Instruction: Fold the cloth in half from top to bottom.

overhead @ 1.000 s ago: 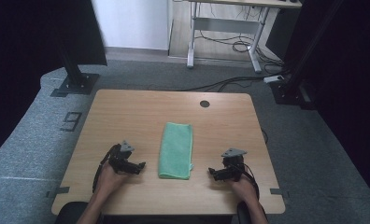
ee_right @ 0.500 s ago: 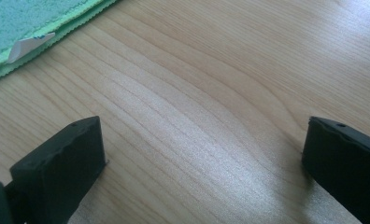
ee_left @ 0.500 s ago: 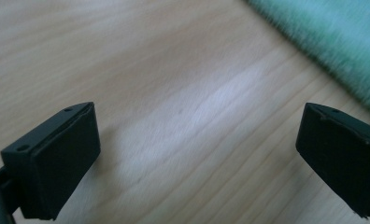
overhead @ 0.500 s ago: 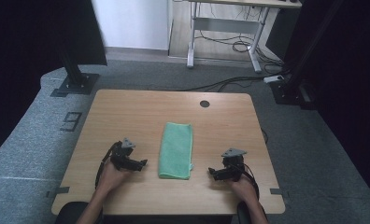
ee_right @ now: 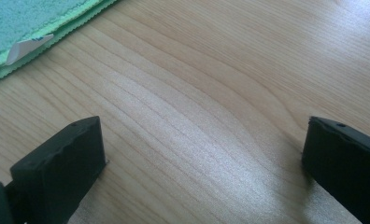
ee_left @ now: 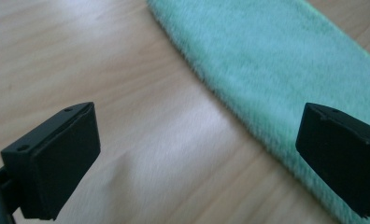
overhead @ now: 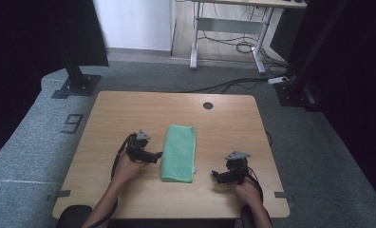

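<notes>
Green folded microfibre towel [overhead: 179, 152] is lying untouched; the left gripper [overhead: 154, 155] is edging closer, jaws wide, while the right gripper [overhead: 216, 176] is waiting wide apart.

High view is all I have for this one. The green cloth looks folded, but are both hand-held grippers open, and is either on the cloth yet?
Observer: The left hand-held gripper has its jaws wide apart, with nothing between them but bare table and the cloth's fuzzy edge.
Operator: And the right one?
Observer: The right hand-held gripper is open too, over bare wood, apart from the cloth.
Operator: Anything on the cloth I can't make out from above?
Observer: A small white tag sticks out at the layered edge facing the right hand-held gripper.
</notes>
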`<state>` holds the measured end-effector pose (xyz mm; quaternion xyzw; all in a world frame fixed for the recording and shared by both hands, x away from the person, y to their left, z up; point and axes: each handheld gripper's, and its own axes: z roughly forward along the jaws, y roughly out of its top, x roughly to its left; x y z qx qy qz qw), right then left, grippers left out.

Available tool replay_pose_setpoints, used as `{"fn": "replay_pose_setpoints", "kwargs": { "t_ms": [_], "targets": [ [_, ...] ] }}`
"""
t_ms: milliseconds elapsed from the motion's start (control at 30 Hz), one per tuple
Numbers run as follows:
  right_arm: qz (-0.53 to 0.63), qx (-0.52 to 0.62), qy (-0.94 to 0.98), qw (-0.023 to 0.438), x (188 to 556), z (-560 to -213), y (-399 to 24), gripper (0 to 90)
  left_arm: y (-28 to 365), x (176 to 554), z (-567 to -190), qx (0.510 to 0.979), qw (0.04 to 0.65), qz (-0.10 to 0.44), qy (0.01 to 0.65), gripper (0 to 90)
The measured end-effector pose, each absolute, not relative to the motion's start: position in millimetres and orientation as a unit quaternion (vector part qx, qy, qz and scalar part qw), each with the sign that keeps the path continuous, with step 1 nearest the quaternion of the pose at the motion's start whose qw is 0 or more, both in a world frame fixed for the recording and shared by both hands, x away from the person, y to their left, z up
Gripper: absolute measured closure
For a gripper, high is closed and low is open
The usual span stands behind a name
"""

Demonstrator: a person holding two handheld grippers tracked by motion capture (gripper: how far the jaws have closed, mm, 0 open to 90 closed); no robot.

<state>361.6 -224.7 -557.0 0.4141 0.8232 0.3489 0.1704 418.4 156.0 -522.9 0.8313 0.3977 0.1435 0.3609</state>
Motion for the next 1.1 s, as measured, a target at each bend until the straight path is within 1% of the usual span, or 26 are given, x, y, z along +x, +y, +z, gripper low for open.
{"fn": "replay_pose_setpoints", "kwargs": {
  "t_ms": [133,267,333,533,800,1000,1100],
  "targets": [
    [0.348,0.417,0.822,0.171,361,-557,-224,0.0,146,426,-523,0.836,0.355,0.15,0.391,0.0],
    [0.348,0.42,0.823,0.156,362,-554,-219,0.0,144,433,-527,0.836,0.351,0.152,0.394,0.0],
    [0.365,0.418,0.82,0.142,363,-552,-213,1.0,145,436,-530,0.835,0.351,0.15,0.397,0.0],
    [0.387,0.397,0.822,0.132,364,-544,-185,1.0,146,443,-534,0.832,0.353,0.148,0.402,0.0],
    [0.376,0.356,0.846,0.129,365,-543,-150,1.0,142,448,-541,0.834,0.351,0.144,0.401,0.0],
    [0.363,0.351,0.852,0.139,369,-549,-142,1.7,140,449,-548,0.841,0.331,0.151,0.4,0.0],
    [0.36,0.349,0.854,0.141,369,-552,-142,2.5,139,448,-548,0.845,0.324,0.164,0.392,0.0]
  ]
}}
